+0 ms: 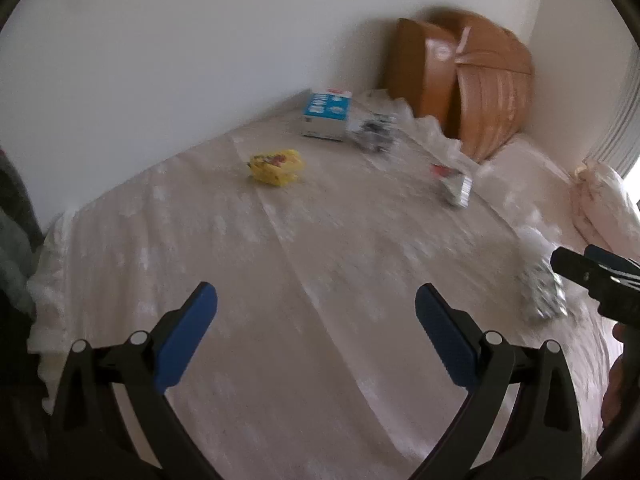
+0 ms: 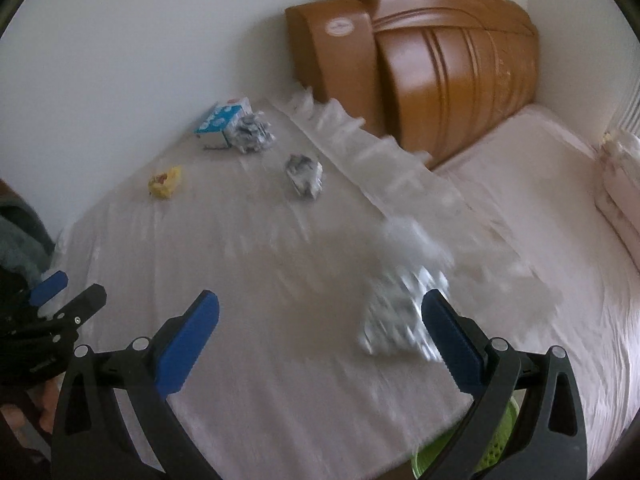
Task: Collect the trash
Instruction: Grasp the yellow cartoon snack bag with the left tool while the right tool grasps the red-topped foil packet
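Both tongs, left [image 1: 316,312] and right [image 2: 320,316], gape wide and empty above the bed [image 2: 248,264]. The right is apparently approaching the crumpled paper [image 2: 396,316] near the bed's foot edge; next it must straddle that and close, with a green basket [image 2: 496,444] below.

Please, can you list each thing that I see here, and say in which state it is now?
Left hand-held gripper: open, empty.
Right hand-held gripper: open, empty.
Near paper ball: crumpled, beside the right finger.
Middle paper ball: crumpled.
Far paper ball: crumpled, against the carton.
Carton: on the bed.
Yellow wrapper: crumpled.
Green basket: beside the bed, mostly hidden.
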The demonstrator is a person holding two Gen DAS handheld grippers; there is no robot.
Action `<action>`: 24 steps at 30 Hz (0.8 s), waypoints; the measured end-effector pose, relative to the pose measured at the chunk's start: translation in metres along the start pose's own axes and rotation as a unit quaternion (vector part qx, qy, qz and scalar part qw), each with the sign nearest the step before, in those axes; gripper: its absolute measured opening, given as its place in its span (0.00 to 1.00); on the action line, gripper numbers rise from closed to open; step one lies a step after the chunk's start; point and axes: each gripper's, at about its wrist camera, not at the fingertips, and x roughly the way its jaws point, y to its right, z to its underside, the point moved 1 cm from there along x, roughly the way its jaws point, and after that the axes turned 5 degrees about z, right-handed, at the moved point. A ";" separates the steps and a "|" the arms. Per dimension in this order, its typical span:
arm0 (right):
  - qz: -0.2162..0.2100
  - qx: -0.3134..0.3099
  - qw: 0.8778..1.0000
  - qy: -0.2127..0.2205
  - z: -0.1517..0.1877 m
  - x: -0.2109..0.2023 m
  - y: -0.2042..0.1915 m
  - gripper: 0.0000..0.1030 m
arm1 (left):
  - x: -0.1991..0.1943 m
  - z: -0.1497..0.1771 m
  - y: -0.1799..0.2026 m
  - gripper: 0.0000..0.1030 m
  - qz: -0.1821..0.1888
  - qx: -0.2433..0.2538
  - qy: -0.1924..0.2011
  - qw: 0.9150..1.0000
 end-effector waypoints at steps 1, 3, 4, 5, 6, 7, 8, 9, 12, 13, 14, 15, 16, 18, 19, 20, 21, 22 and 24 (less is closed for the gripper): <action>0.002 -0.001 1.000 0.000 -0.006 0.007 -0.003 0.98 | 0.006 -0.005 -0.005 0.92 -0.003 -0.003 -0.001 1.000; 0.015 0.000 1.000 0.001 -0.028 0.036 -0.014 0.98 | 0.026 -0.020 -0.018 0.92 -0.006 -0.013 -0.002 1.000; 0.018 0.000 1.000 0.000 -0.034 0.043 -0.017 0.98 | 0.034 -0.026 -0.023 0.92 -0.008 -0.017 -0.004 1.000; 0.022 0.000 1.000 -0.001 -0.041 0.054 -0.020 0.98 | 0.042 -0.031 -0.028 0.92 -0.007 -0.022 -0.005 1.000; 0.028 0.000 1.000 -0.005 -0.054 0.075 -0.026 0.98 | 0.052 -0.037 -0.034 0.92 -0.009 -0.029 -0.009 0.999; 0.031 -0.001 0.999 -0.007 -0.058 0.084 -0.028 0.98 | 0.060 -0.043 -0.040 0.92 -0.011 -0.034 -0.011 0.999; 0.036 0.000 0.999 -0.013 -0.065 0.095 -0.030 0.97 | 0.068 -0.048 -0.044 0.92 -0.013 -0.038 -0.011 0.999; 0.046 0.003 0.999 -0.023 -0.073 0.114 -0.032 0.97 | 0.076 -0.054 -0.049 0.92 -0.018 -0.043 -0.013 0.999; 0.061 0.010 0.998 -0.033 -0.082 0.136 -0.033 0.94 | 0.094 -0.064 -0.057 0.92 -0.022 -0.052 -0.017 0.998; 0.066 0.013 0.997 -0.041 -0.085 0.147 -0.033 0.90 | 0.103 -0.070 -0.059 0.92 -0.022 -0.056 -0.019 0.998; 0.068 0.013 0.997 -0.046 -0.085 0.153 -0.034 0.88 | 0.108 -0.073 -0.060 0.92 -0.022 -0.058 -0.021 0.998; 0.068 0.013 0.996 -0.056 -0.086 0.160 -0.035 0.81 | 0.115 -0.076 -0.060 0.92 -0.023 -0.060 -0.023 0.998; 0.068 0.011 0.996 -0.057 -0.086 0.162 -0.035 0.70 | 0.122 -0.079 -0.059 0.92 -0.024 -0.060 -0.026 0.998; 0.077 -0.003 0.996 -0.049 -0.086 0.161 -0.039 0.60 | 0.134 -0.084 -0.056 0.92 -0.027 -0.059 -0.032 0.997; 0.077 -0.012 0.996 -0.044 -0.086 0.160 -0.042 0.49 | 0.139 -0.086 -0.053 0.92 -0.028 -0.058 -0.034 0.997; 0.076 -0.013 0.996 -0.042 -0.087 0.159 -0.042 0.43 | 0.144 -0.088 -0.052 0.92 -0.029 -0.057 -0.036 0.997; 0.073 -0.011 0.996 -0.040 -0.088 0.158 -0.041 0.40 | 0.148 -0.090 -0.051 0.92 -0.031 -0.055 -0.039 0.997; 0.072 -0.010 0.997 -0.039 -0.088 0.157 -0.041 0.39 | 0.154 -0.093 -0.049 0.92 -0.033 -0.053 -0.042 0.997; 0.066 -0.005 0.997 -0.036 -0.088 0.153 -0.037 0.38 | 0.163 -0.096 -0.049 0.92 -0.045 -0.053 -0.048 0.996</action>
